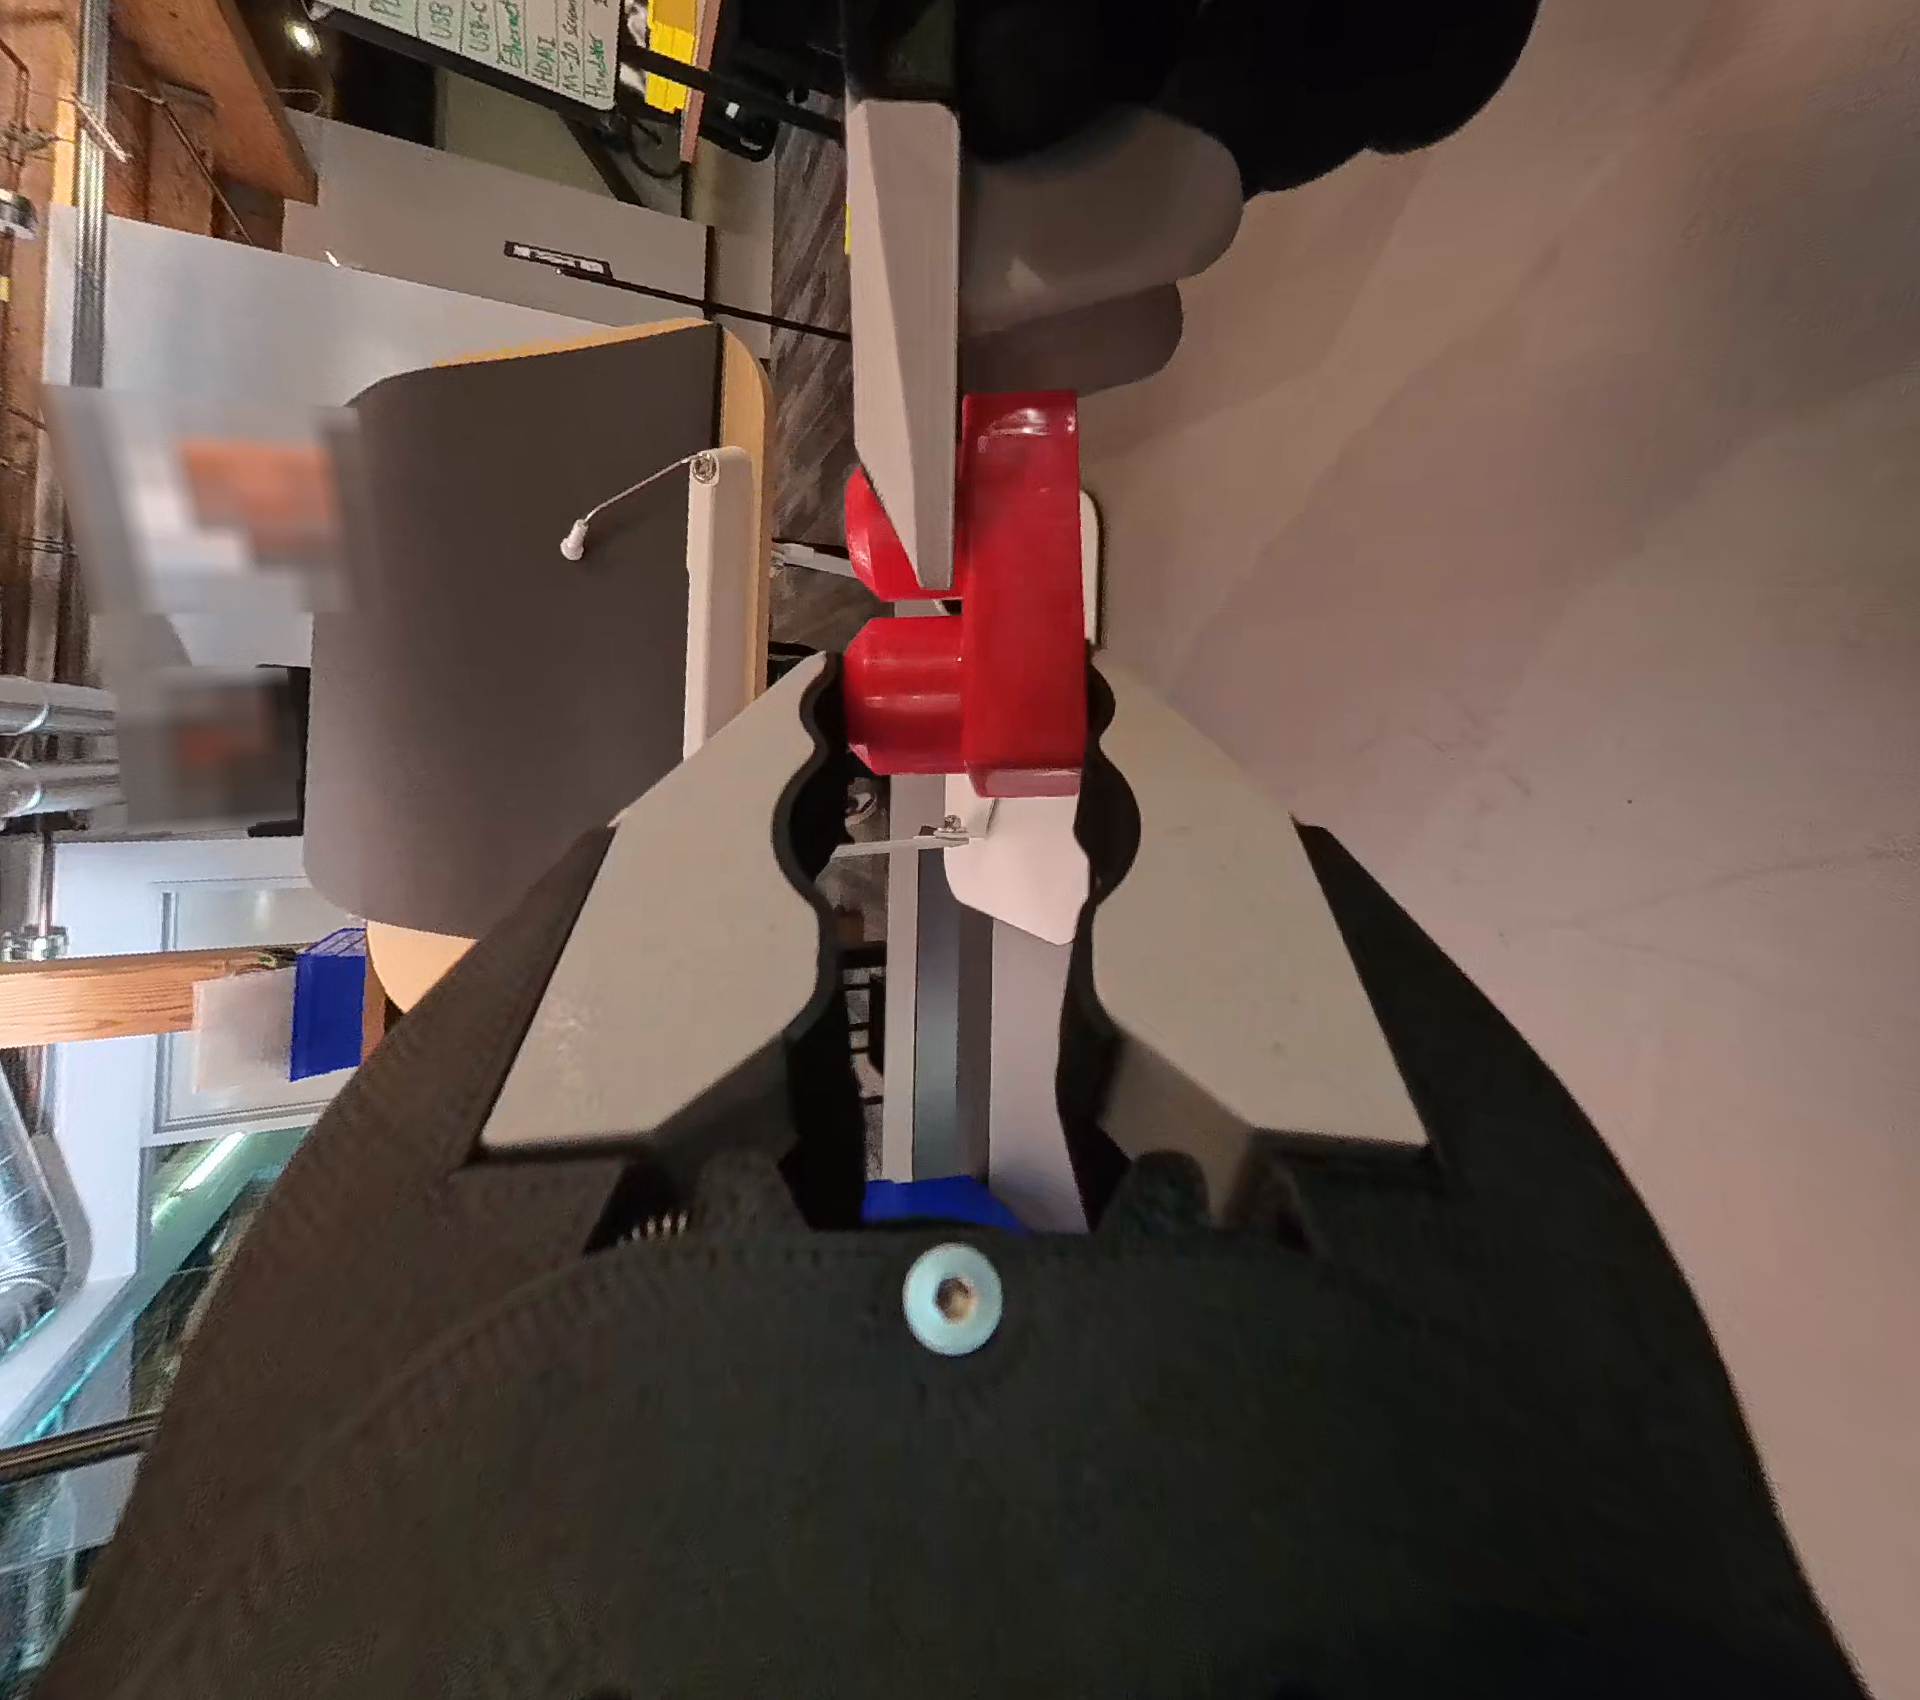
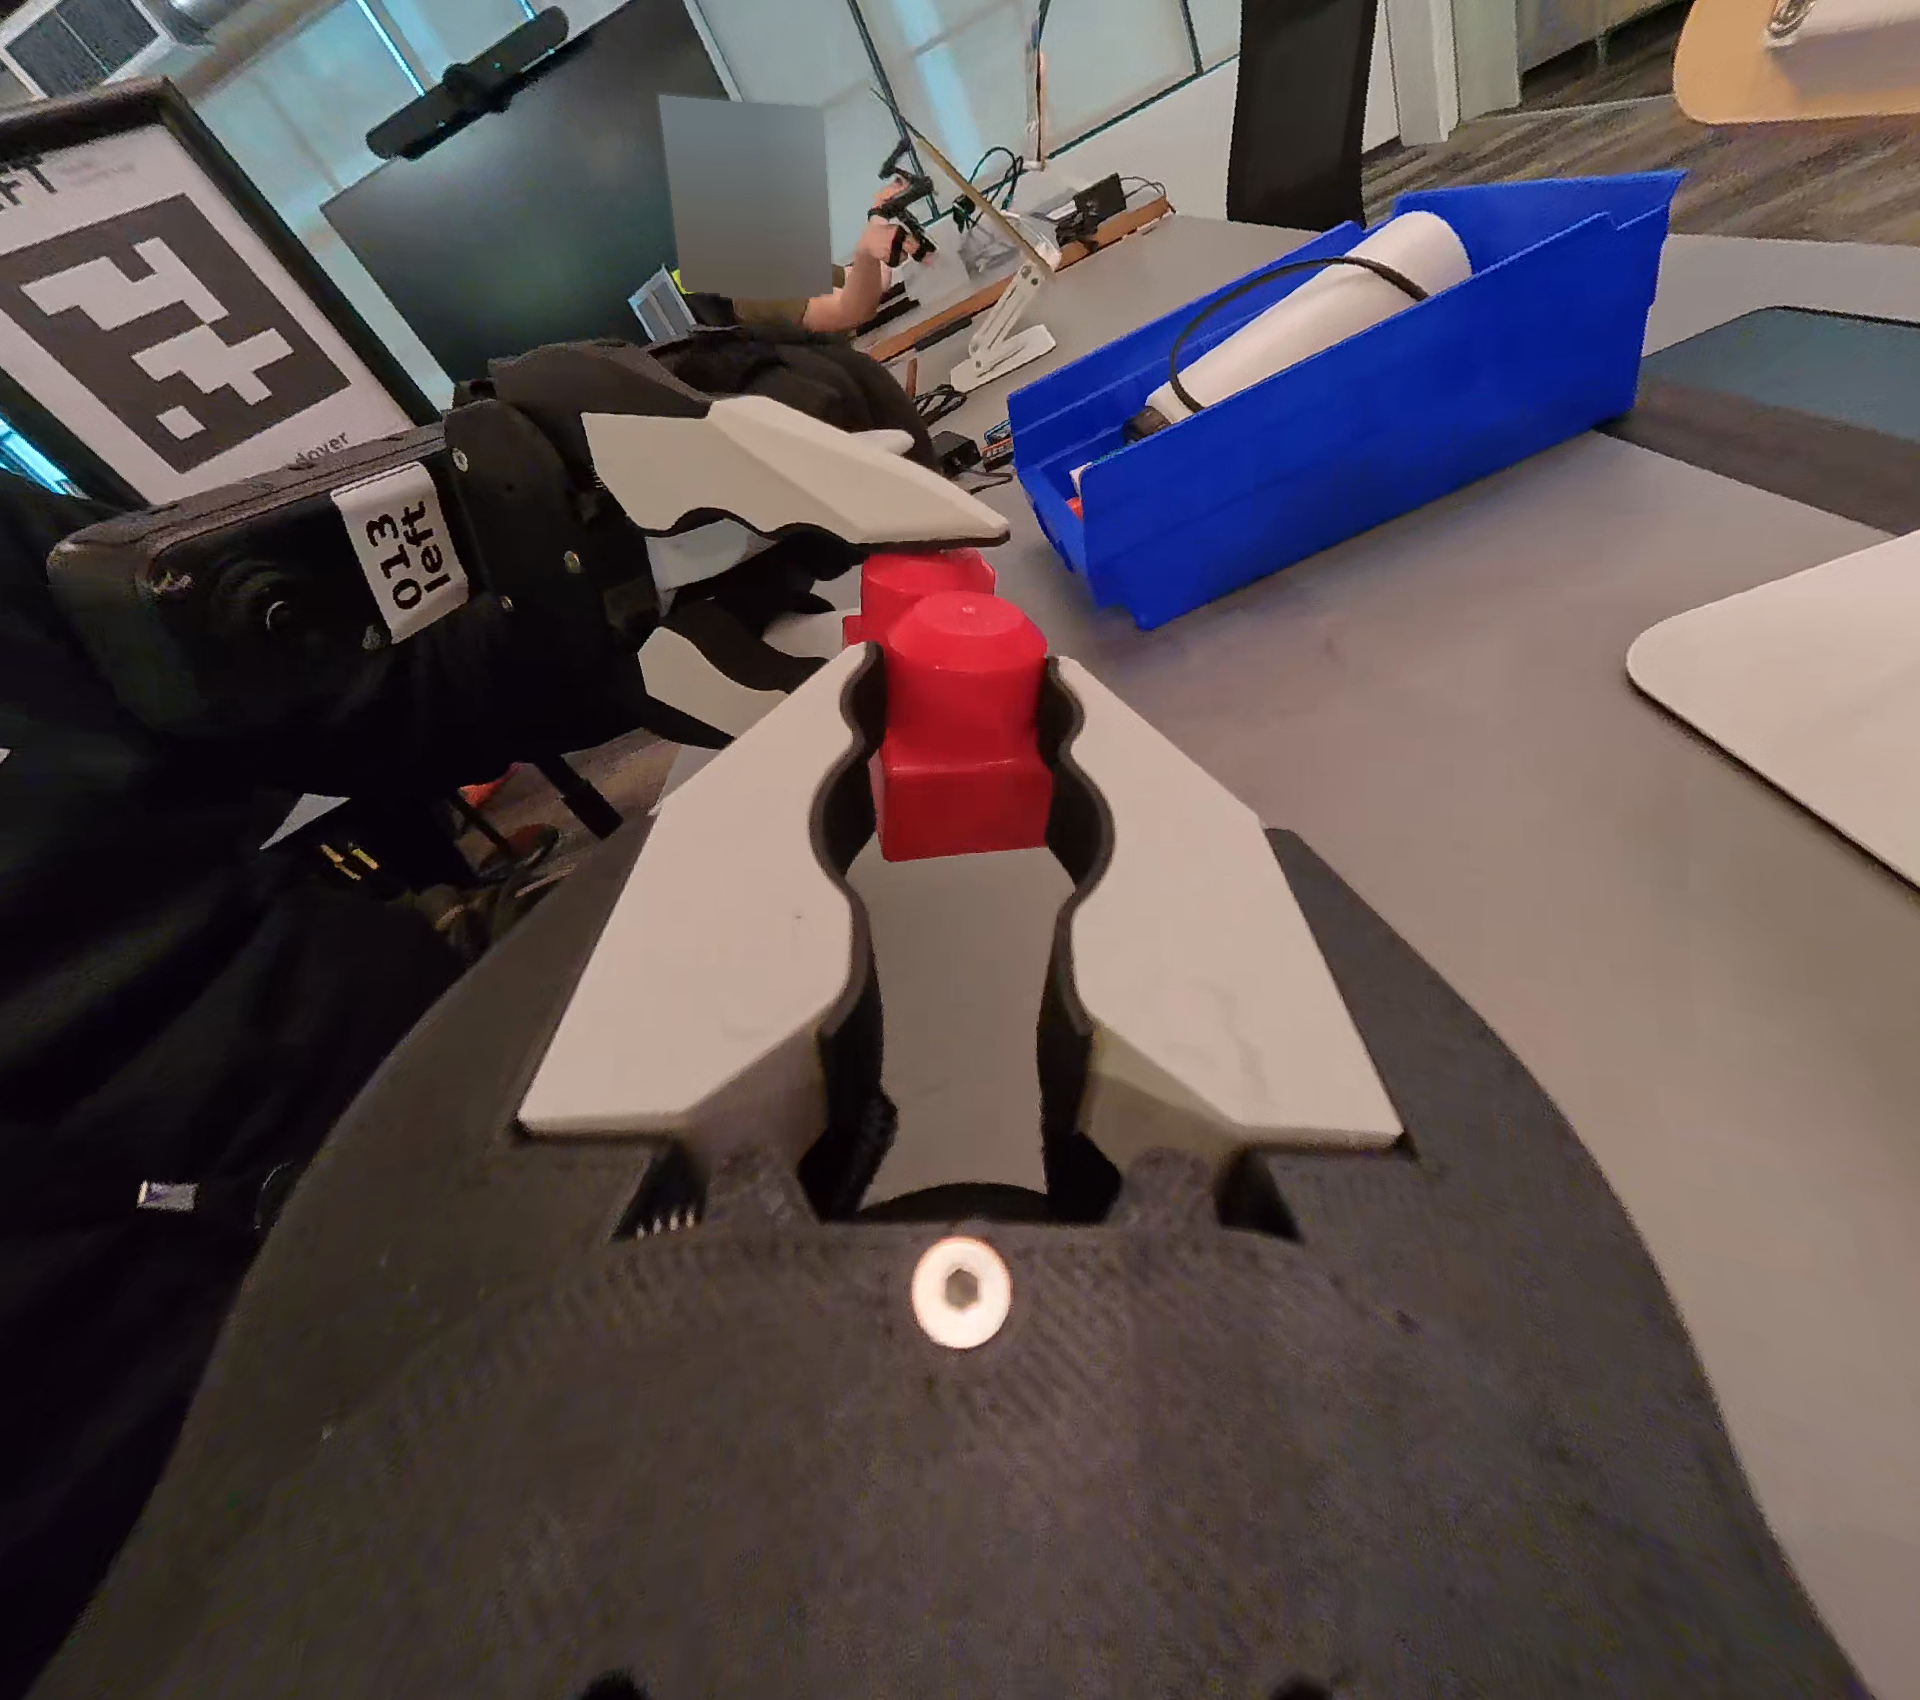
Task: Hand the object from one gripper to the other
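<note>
Now both claws pinch the glossy red studded block [image 2: 961,751] — left claw [image 1: 961,694], right claw [image 2: 961,674] — seemingly firm.

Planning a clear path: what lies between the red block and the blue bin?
Only bare grey table, shown in the right wrist view, separates the red block from the blue bin.

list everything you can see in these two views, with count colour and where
red block: 1, red, two studs, held above the table between both grippers
blue bin: 1, blue, on the grey table to the right
white cylinder: 1, white, lying in the bin with a black cable
dark monitor: 1, black, far left
left gripper: 1, grey fingers, closed on one stud end
right gripper: 1, grey fingers, closed on the other end
</note>
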Available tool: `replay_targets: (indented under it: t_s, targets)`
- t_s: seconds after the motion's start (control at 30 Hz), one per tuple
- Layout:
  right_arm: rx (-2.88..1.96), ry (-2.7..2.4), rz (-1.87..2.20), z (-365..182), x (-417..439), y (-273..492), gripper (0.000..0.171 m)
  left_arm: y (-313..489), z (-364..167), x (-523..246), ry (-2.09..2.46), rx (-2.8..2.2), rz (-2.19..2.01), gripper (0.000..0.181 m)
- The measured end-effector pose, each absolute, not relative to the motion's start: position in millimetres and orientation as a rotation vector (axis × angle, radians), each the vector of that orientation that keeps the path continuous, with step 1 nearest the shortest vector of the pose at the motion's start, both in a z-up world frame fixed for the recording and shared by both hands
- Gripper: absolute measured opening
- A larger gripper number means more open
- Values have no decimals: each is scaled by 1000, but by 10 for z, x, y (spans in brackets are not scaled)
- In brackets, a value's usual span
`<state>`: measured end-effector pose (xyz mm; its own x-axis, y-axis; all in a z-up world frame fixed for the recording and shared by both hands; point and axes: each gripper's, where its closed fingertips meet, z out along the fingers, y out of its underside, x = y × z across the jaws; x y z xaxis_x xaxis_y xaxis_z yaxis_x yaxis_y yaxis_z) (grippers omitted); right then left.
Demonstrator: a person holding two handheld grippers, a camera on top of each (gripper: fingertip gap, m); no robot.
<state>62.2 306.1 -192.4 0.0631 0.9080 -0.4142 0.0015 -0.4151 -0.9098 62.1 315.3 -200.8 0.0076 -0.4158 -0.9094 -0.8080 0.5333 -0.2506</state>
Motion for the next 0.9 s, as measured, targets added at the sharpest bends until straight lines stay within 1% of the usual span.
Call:
replay_targets:
  t_s: [0.13,0.23,0.27,0.37,0.43,0.5,0.67,0.7,0.73,0.9]
  targets:
    - [-1526,-918,1400,-1861,627,3098,27,3180,-1971,625,1567,-1087,367,42]
    - [-1527,-906,1232,-1858,673,3200,27,3213,-1996,580,1538,-1170,273,46]
    - [-1514,-900,1189,-1832,696,3217,27,3224,-1991,556,1515,-1201,233,51]
    - [-1459,-859,1055,-1716,784,3276,27,3222,-2023,491,1468,-1309,74,54]
    - [-1396,-897,880,-1660,817,3276,26,3166,-2023,495,1398,-1426,-183,55]
    - [-1353,-968,620,-1670,839,3297,27,3119,-2018,490,1316,-1541,-466,54]
    - [-1047,-1285,-81,-1740,711,3122,26,2926,-1882,489,1065,-1757,-1305,42]
    - [-976,-1334,-184,-1759,668,3074,26,2872,-1848,486,1032,-1782,-1459,43]
    - [-918,-1366,-248,-1765,627,3024,27,2844,-1830,474,995,-1811,-1581,49]
    - [-689,-1485,-465,-1823,462,2789,27,2746,-1829,378,897,-1911,-1943,58]
